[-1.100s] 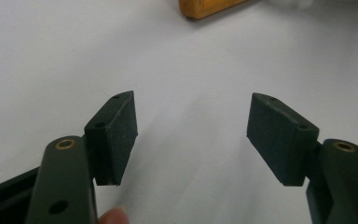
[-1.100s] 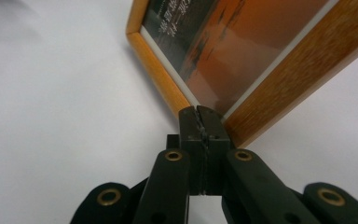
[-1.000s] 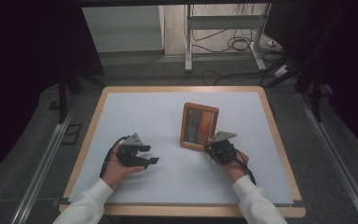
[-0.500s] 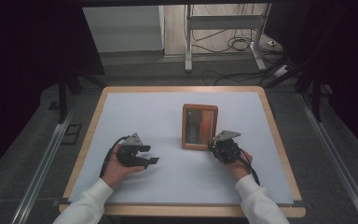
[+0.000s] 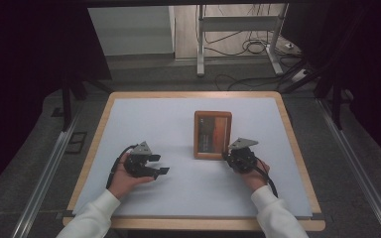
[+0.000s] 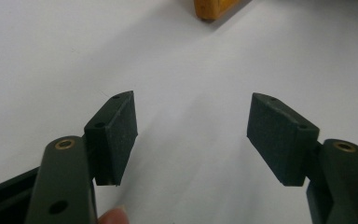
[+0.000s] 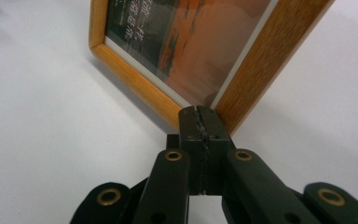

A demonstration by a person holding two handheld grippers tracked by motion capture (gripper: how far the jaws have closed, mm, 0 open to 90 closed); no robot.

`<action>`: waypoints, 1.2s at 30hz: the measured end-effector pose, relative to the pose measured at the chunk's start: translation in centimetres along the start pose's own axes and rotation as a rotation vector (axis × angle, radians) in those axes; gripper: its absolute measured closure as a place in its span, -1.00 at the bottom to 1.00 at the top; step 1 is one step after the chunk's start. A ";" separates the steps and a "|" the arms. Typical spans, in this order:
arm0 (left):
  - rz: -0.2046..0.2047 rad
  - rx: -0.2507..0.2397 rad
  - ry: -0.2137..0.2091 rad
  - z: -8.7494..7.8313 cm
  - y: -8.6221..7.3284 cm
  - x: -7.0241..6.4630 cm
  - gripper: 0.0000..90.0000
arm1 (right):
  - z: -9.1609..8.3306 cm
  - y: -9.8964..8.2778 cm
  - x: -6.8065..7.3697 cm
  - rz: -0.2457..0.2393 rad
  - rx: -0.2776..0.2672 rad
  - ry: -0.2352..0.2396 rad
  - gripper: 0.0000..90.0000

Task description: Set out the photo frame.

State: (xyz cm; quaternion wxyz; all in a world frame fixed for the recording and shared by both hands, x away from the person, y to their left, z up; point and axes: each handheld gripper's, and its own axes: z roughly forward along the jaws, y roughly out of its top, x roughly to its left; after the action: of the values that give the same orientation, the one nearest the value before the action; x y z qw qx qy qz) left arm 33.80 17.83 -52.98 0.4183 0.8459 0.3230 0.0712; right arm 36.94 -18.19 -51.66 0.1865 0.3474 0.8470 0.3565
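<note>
Frame (image 7: 200, 51) top being cropped, right gripper (image 7: 200, 119) jaws pressing together at its corner, left gripper (image 6: 191, 130) jaws gaping over bare surface (image 6: 51, 56).

On the counter (image 5: 144, 124), the one thing standing in the way is the wooden picture frame (image 5: 212, 134), a little to the 3 o'clock side of centre. The right claw (image 7: 199, 122), jaws pressed together, sits at the frame's 5 o'clock corner, with no room left between them. The left claw (image 6: 191, 135), jaws spread, has bare counter between them and toward 12 o'clock, up to the frame's corner. From 9 to 12 o'clock of the frame the counter lies free.
</note>
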 end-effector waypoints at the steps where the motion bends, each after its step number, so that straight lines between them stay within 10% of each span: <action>1: 0.000 0.000 0.000 0.0 0.0 0.0 -0.28 | 0.0 0.0 0.0 -0.001 0.001 -0.001 0.99; 15: 0.004 -0.005 0.005 -0.2 0.0 -0.1 -0.28 | -2.1 -0.1 0.0 0.008 -0.072 0.033 0.87; 25: 0.014 -0.013 0.005 -0.3 0.0 -0.5 -0.28 | -4.1 -1.5 0.0 0.041 -0.118 0.023 -0.15; 36: 0.009 -0.033 0.013 -1.3 -0.4 -0.7 -0.29 | -7.7 -5.5 -0.7 0.082 -0.142 -0.017 -0.30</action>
State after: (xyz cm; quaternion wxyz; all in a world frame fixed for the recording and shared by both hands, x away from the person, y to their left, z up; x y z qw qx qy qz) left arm 32.57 18.43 -52.35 0.4295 0.8400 0.3208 0.0840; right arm 30.57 -25.09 -50.41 0.2030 0.3709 0.8030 0.4199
